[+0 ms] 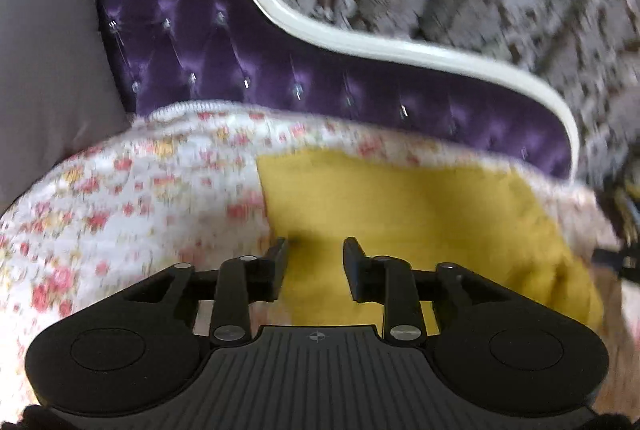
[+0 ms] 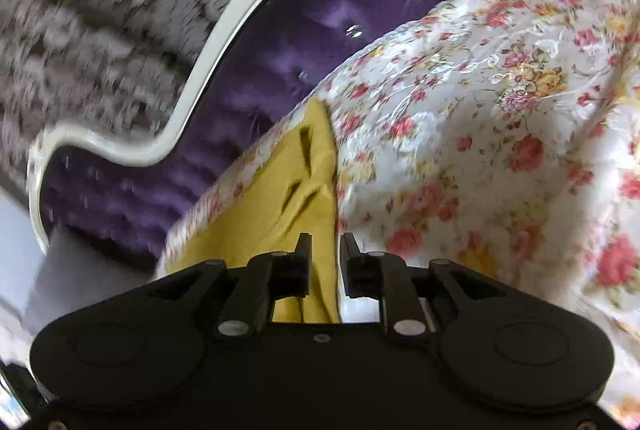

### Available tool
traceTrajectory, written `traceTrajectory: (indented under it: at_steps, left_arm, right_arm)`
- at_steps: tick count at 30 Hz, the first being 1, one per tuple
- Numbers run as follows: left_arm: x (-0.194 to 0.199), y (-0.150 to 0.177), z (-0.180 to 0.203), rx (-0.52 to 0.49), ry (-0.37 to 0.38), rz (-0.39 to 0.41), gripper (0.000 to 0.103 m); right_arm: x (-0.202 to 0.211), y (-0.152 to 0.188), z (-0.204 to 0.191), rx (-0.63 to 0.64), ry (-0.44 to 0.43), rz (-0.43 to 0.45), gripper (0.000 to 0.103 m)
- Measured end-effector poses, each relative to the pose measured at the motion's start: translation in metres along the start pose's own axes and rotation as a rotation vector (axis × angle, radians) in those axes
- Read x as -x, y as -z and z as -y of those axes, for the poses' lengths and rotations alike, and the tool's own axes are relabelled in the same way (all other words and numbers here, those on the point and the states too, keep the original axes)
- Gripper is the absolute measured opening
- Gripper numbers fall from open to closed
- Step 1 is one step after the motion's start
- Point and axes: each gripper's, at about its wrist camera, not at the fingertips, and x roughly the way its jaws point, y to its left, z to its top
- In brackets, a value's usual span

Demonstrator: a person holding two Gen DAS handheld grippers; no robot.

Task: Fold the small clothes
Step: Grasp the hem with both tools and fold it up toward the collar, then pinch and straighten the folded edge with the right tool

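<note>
Yellow garment [image 1: 420,213] lies on the floral bedspread [image 1: 140,189], just in front of the purple tufted headboard [image 1: 208,41]; all places here are given from that garment. In the left wrist view it reads as a flat, roughly rectangular slab with a straight left edge, so at least one fold looks done already, though motion blur makes it hard to say how many layers there are. Left gripper [image 1: 316,250] sits over the garment's near left part, jaws parted with a clear gap, nothing pinched between them, cloth only underneath. Right gripper [image 2: 325,242] is at the garment's near end as the right wrist view shows it, jaws also parted, released, with the yellow edge running up between and past the fingers but not squeezed. From that side the garment [image 2: 296,189] shows wrinkles and a raised ridge, so it is not fully smoothed. Grey pillow [image 1: 44,69] sits well to the garment's left by the headboard. My read: mid-task, both grippers let go; left to do is probably another fold or a flattening pass.
</note>
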Motion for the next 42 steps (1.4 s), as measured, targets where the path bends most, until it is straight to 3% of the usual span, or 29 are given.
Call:
traceTrajectory:
  at_steps: [2, 3, 5, 8, 14, 15, 17, 18, 22, 25, 32, 34, 37, 38, 40, 42]
  left_arm:
    - [0.009, 0.017, 0.001, -0.013, -0.006, -0.034, 0.029]
    - [0.014, 0.025, 0.001, -0.006, -0.01, -0.045, 0.029]
    - [0.024, 0.038, 0.0, 0.017, -0.01, -0.055, 0.029]
    - [0.038, 0.053, -0.003, 0.051, -0.012, -0.055, 0.029]
    - [0.052, 0.076, -0.008, 0.024, -0.045, -0.101, 0.038]
    - [0.052, 0.079, -0.009, 0.025, -0.049, -0.111, 0.038]
    - [0.052, 0.084, -0.012, 0.023, -0.055, -0.126, 0.038]
    - [0.053, 0.085, -0.013, 0.016, -0.055, -0.126, 0.038]
    - [0.052, 0.083, -0.012, -0.031, -0.038, -0.124, 0.038]
    - [0.049, 0.078, -0.01, -0.032, -0.01, -0.096, 0.038]
    - [0.038, 0.066, -0.008, -0.04, 0.009, -0.057, 0.038]
    - [0.035, 0.065, -0.008, -0.054, 0.009, -0.069, 0.038]
    - [0.029, 0.063, -0.005, -0.097, 0.035, -0.078, 0.04]
    - [0.027, 0.061, -0.003, -0.117, 0.038, -0.079, 0.041]
    - [0.021, 0.056, 0.001, -0.164, 0.045, -0.082, 0.041]
    - [0.013, 0.05, 0.006, -0.195, 0.051, -0.075, 0.042]
  right_arm:
    - [0.008, 0.012, -0.012, 0.101, 0.015, -0.024, 0.033]
    - [0.01, 0.015, -0.017, 0.139, 0.02, -0.029, 0.046]
    - [0.013, 0.023, -0.028, 0.189, 0.004, -0.036, 0.059]
    - [0.007, 0.027, -0.043, 0.241, -0.008, -0.054, 0.06]
    - [-0.017, 0.041, -0.071, 0.48, 0.108, -0.09, 0.06]
    - [-0.02, 0.044, -0.072, 0.511, 0.131, -0.1, 0.057]
    - [-0.026, 0.047, -0.075, 0.543, 0.167, -0.109, 0.023]
    - [-0.026, 0.045, -0.075, 0.522, 0.154, -0.109, 0.011]
    - [-0.017, 0.02, -0.064, 0.29, 0.005, -0.073, 0.011]
    - [-0.023, -0.008, -0.062, 0.169, -0.036, -0.034, 0.011]
    - [-0.063, -0.058, -0.04, 0.073, 0.085, 0.025, 0.012]
    - [-0.074, -0.058, -0.035, 0.093, 0.129, -0.013, 0.019]
    - [-0.068, -0.049, -0.029, 0.099, 0.128, -0.021, 0.019]
    - [-0.063, -0.045, -0.027, 0.098, 0.123, -0.016, 0.024]
    - [-0.054, -0.041, -0.027, 0.116, 0.116, 0.004, 0.047]
    - [-0.044, -0.036, -0.029, 0.145, 0.117, 0.01, 0.047]
